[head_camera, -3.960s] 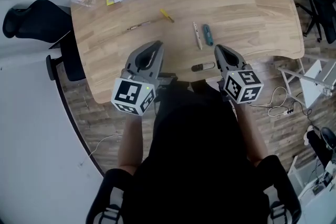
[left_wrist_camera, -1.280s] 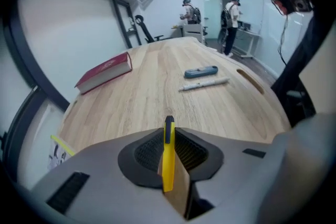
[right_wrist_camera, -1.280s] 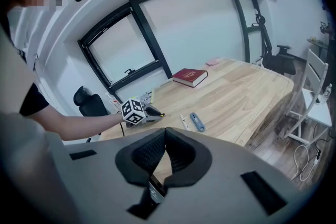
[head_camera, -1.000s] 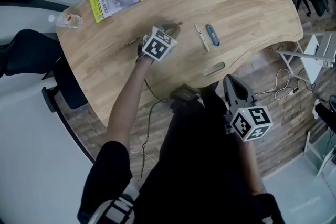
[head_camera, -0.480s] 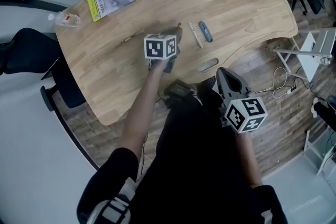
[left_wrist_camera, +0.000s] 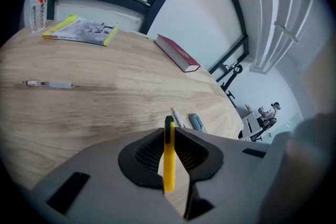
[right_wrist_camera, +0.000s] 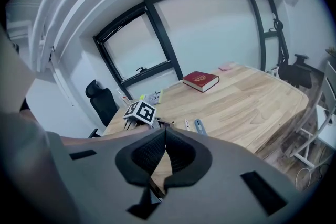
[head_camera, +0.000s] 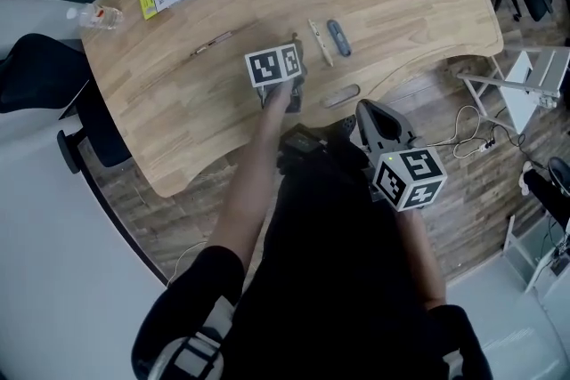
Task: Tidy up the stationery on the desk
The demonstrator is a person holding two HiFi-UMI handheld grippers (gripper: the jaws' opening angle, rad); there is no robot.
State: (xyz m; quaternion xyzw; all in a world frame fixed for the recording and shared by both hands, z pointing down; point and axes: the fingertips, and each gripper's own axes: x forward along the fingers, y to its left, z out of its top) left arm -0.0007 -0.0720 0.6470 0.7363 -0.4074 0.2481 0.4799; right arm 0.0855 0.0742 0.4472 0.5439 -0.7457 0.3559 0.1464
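Our left gripper (left_wrist_camera: 167, 127) clamps a slim yellow plastic bar (left_wrist_camera: 168, 165), black-tipped, upright along the jaw seam. Just past the tips, slightly right, a white pen (left_wrist_camera: 177, 117) and a blue-grey utility knife (left_wrist_camera: 196, 121) lie parallel on the light wooden desk (left_wrist_camera: 105, 107), long axes pointing away. Our right gripper (right_wrist_camera: 164, 136), closed and empty, hangs well behind, so the left is nearer.
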